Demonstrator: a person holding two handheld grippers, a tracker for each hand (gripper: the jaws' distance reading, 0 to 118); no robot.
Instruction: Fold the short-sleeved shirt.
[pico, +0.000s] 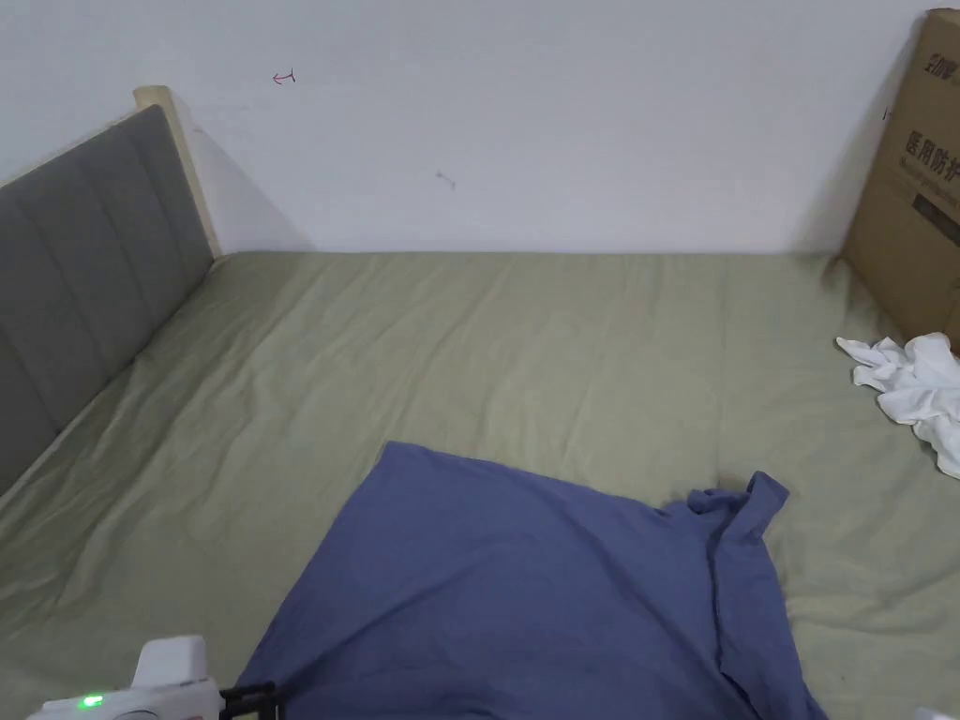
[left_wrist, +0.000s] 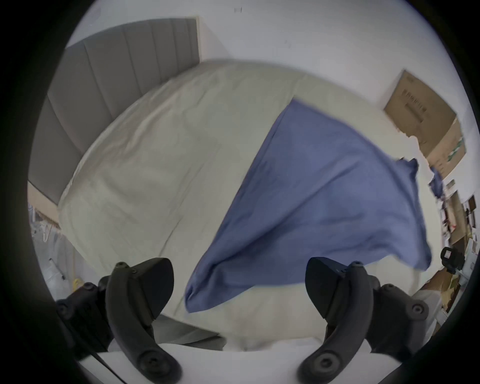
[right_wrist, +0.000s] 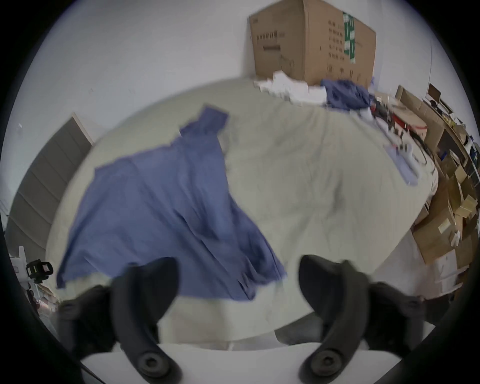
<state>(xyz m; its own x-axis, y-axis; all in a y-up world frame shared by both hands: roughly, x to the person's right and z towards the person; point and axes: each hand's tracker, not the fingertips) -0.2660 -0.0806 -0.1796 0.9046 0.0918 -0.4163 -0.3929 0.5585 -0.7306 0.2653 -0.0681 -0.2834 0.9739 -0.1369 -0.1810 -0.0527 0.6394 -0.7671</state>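
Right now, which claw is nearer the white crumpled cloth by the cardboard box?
Right, likely. The white cloth lies at the bed's far right side. The right claw is open off the blue shirt's right hem corner; the left claw is open off its left corner, farther away.

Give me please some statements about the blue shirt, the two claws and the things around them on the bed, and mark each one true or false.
1. The blue shirt lies on the green bed sheet. True.
2. The left claw is shut on the shirt's hem. False: its jaws stand wide apart and hold nothing.
3. The right claw is open. True.
4. A cardboard box stands at the far right of the bed, against the wall. True.
5. The white cloth lies on top of the blue shirt. False: it lies apart from it, near the box.
6. The shirt is folded into a neat small square. False: it is spread out, one sleeve rumpled.
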